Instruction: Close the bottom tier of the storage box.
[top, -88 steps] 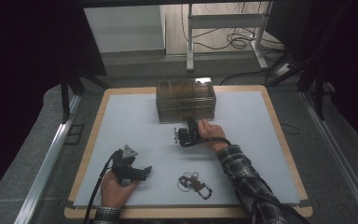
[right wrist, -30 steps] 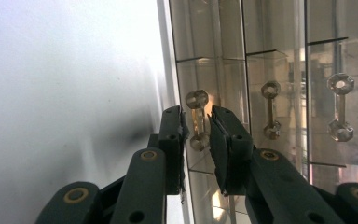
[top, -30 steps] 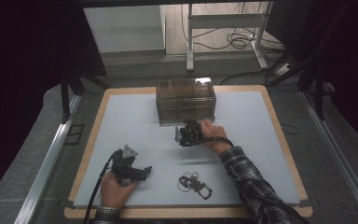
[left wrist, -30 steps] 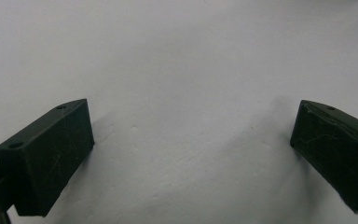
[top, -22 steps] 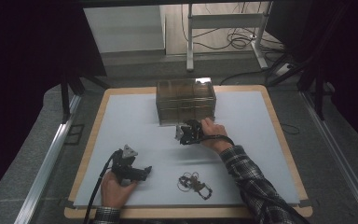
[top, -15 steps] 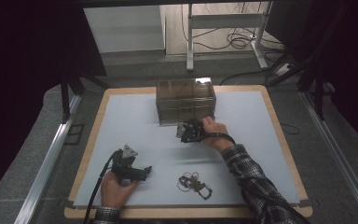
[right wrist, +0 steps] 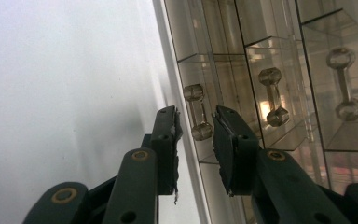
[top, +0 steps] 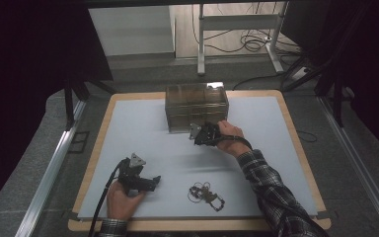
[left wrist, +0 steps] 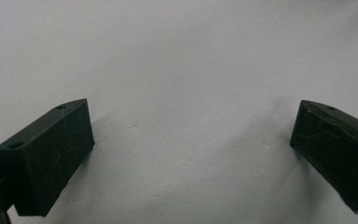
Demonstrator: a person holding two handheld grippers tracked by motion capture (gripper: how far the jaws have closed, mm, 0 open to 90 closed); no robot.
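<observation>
While my right gripper (right wrist: 196,128) faces clear drawer box (top: 196,106) at far centre, jaws slightly spread, just opening, straddle drawer handle (right wrist: 196,112) without pinching; left gripper (left wrist: 191,149) spread, empty, near-left.

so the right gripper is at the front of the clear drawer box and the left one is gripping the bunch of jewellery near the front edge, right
Not quite. The left gripper grips nothing: the left gripper view shows its jaws wide apart over bare mat, and in the high view the jewellery lies apart to its right. The right gripper is at the front of the clear drawer box, as you say.
</observation>
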